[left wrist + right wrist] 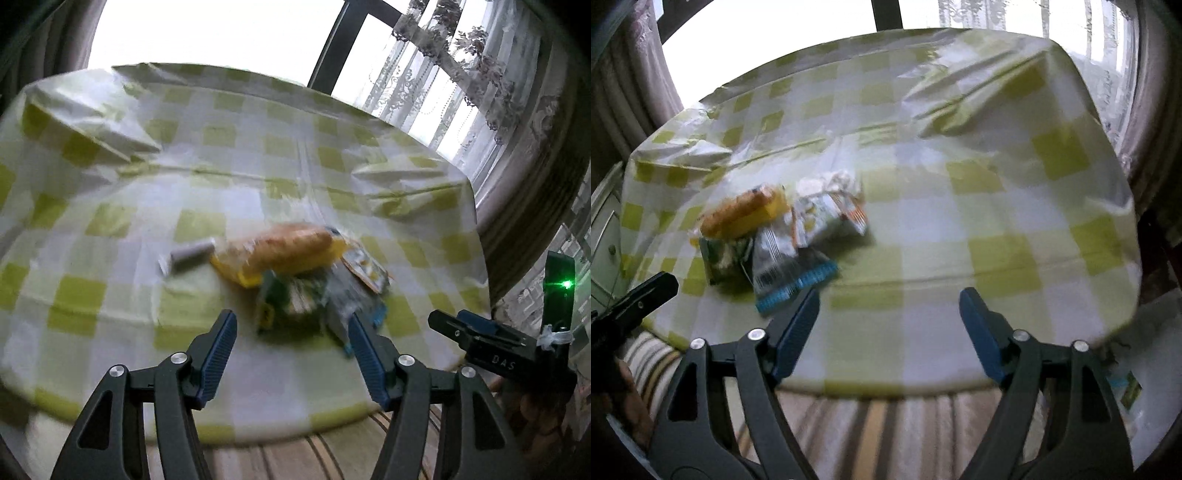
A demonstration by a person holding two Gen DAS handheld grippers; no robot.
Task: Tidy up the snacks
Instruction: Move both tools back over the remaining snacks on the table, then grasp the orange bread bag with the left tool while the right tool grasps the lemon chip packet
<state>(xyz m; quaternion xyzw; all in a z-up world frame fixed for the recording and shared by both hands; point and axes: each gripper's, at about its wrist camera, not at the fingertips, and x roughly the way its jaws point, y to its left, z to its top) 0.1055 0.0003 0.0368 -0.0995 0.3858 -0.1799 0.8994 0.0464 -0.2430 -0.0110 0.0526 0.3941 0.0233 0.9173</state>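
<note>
1. Two tools hovered released, nothing between the jaws: left tool (291, 354), right tool (888, 323).
2. The snack pile (299, 273) sat mid-desk (997, 221), a white tube (188, 256) beside it.
3. Risk: overlapping, slippery wrappers could drag neighbours off when one is pulled.

The letters "D A S" can be read in pale print on the black body of the right tool (448, 325), seen at the lower right of the left wrist view. A barcode is printed on the silver, blue-edged snack packet (783, 273) left of centre in the right wrist view, but its digits are too blurred to be read. The print on the other snack wrappers (295, 288) cannot be made out.
</note>
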